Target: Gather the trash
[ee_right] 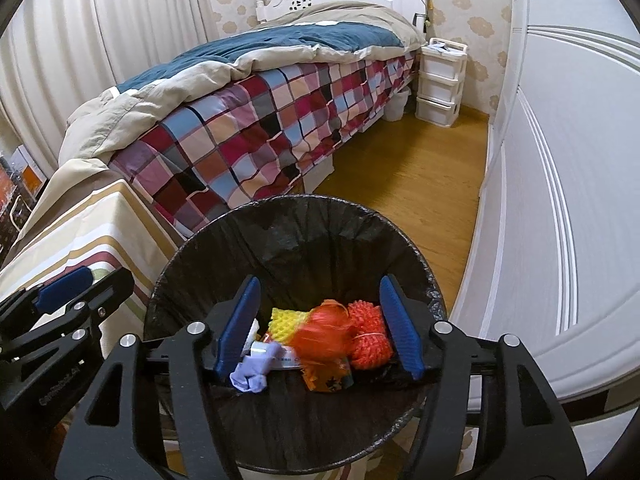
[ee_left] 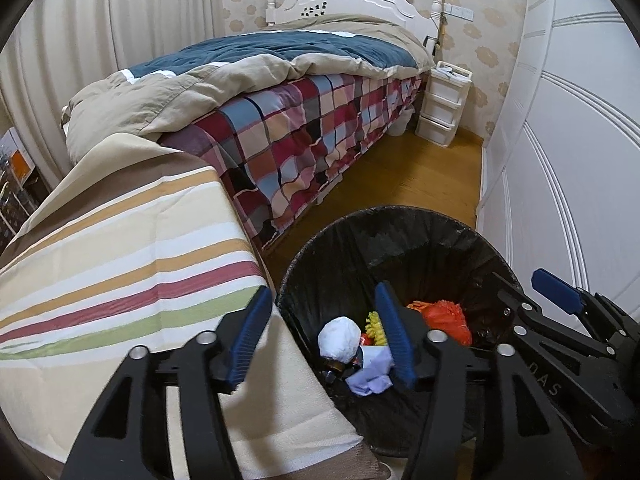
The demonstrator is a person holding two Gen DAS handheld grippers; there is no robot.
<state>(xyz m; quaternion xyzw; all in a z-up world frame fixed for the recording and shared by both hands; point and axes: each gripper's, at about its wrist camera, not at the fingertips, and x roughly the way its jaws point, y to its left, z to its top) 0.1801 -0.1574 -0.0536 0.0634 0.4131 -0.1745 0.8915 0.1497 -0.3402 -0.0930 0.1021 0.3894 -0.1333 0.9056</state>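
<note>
A round bin with a black liner (ee_left: pixel 400 240) (ee_right: pixel 296 232) stands on the wood floor by the striped table. Inside lie a white paper ball (ee_left: pixel 339 338), orange net bags (ee_left: pixel 446 318) (ee_right: pixel 368 340), yellow foam net (ee_right: pixel 286 322) and a pale purple crumpled wrapper (ee_left: pixel 370 376) (ee_right: pixel 256 372). An orange net piece (ee_right: pixel 324 332) looks blurred between my right fingers. My left gripper (ee_left: pixel 324 336) is open, straddling the bin's left rim and the table edge. My right gripper (ee_right: pixel 318 332) is open over the bin; it also shows in the left wrist view (ee_left: pixel 556 292).
A table under a striped cloth (ee_left: pixel 120 260) stands left of the bin. A bed with a checked sheet (ee_left: pixel 304 132) runs to the back wall. A white drawer unit (ee_left: pixel 442 104) stands beside it. White wardrobe doors (ee_left: pixel 568 160) line the right side.
</note>
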